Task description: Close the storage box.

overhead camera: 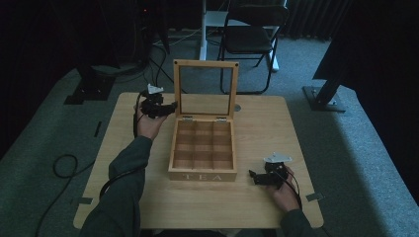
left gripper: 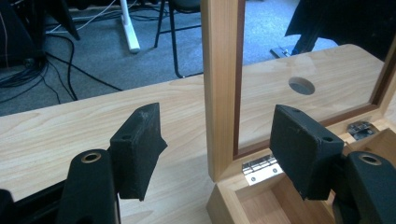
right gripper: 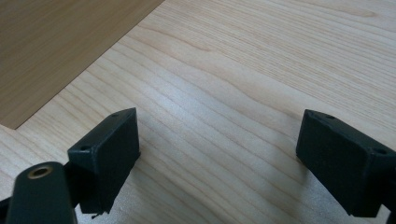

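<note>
The wooden box (overhead camera: 202, 175) reads "TEA" on its front.

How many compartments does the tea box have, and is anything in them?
9, in a three-by-three grid inside the tea box: three along the hinged back, three across the middle, three behind the front wall. All look empty in the high view, though the front wall may hide the nearest floors.

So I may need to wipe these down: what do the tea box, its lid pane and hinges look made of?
Tea box: pale wood, matte, visible grain. Lid pane: clear, glass or acrylic; the table shows through. Hinges: shiny silver metal, screwed on.
</note>
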